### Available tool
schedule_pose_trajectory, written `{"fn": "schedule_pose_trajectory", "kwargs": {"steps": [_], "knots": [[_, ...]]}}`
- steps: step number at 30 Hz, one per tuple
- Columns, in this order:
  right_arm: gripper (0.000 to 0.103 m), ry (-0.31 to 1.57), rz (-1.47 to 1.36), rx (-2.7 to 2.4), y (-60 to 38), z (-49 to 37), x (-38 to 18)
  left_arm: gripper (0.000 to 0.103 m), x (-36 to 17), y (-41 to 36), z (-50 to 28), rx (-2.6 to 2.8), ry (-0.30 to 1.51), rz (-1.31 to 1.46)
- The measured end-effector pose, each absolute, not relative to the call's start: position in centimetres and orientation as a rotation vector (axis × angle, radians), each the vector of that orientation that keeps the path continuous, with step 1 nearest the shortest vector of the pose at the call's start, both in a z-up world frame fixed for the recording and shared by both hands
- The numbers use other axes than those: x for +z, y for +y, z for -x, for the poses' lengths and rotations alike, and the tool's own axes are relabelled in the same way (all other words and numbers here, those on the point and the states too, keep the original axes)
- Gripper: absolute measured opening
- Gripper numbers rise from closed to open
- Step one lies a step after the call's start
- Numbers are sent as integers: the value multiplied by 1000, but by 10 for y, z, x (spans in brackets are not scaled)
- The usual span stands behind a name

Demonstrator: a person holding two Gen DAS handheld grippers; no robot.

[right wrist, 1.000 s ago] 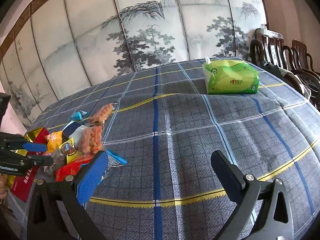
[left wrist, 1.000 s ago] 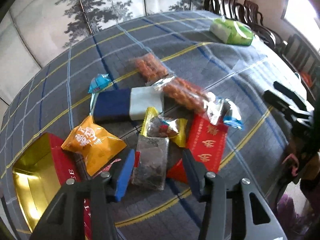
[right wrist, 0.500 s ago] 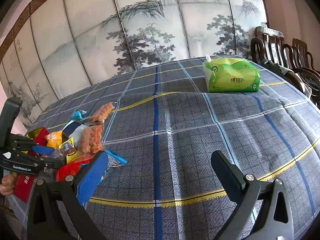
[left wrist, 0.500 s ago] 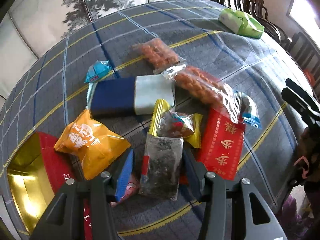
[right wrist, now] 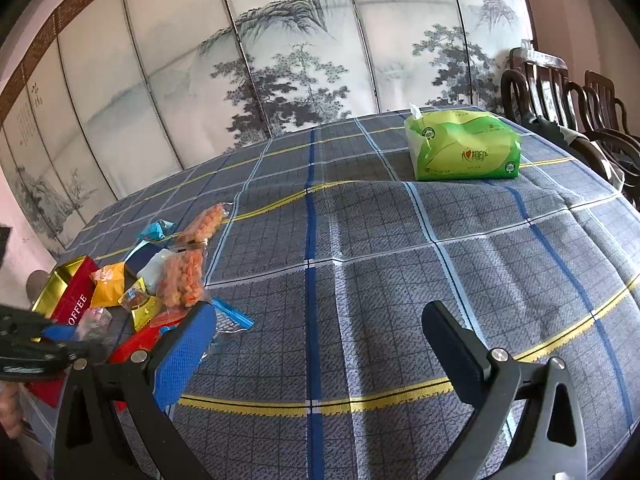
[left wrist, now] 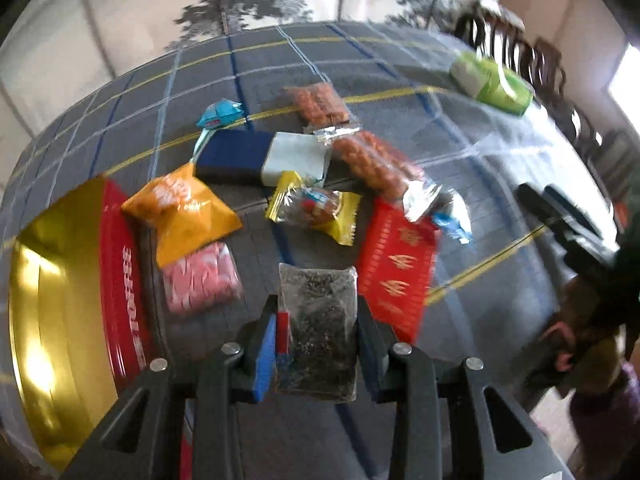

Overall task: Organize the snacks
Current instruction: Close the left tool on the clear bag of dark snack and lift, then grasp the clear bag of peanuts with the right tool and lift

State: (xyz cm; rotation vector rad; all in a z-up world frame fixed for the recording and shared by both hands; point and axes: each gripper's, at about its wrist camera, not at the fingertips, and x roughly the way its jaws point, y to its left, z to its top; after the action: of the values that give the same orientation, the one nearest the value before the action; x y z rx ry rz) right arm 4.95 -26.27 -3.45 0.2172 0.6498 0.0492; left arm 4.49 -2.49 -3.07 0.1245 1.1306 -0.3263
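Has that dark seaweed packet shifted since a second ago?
Yes. The dark seaweed packet, now gripped by the left gripper, has come away from the yellow-wrapped snack.

Tablecloth (right wrist: 360,280): woven checked cloth, matt, coarse. Red tin (left wrist: 60,300): glossy gold metal inside. Snack packets (left wrist: 184,212): shiny crinkled plastic film.
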Motion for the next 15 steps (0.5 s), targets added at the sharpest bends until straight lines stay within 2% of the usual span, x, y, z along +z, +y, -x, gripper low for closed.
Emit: {"fn": "schedule_pose_trajectory", "kwargs": {"steps": [6,8,15], "knots": [[100,660,-206,106,-260,-51,-36,35,-11,-21,-18,-299,1092,-22],[95,689,-172,185,-250,-57,-32,35,-8,-18,-10,-299,1096,2],[95,834,-19,429,-196,-99,-14,35,6,-14,0,-289,1090,28]]}}
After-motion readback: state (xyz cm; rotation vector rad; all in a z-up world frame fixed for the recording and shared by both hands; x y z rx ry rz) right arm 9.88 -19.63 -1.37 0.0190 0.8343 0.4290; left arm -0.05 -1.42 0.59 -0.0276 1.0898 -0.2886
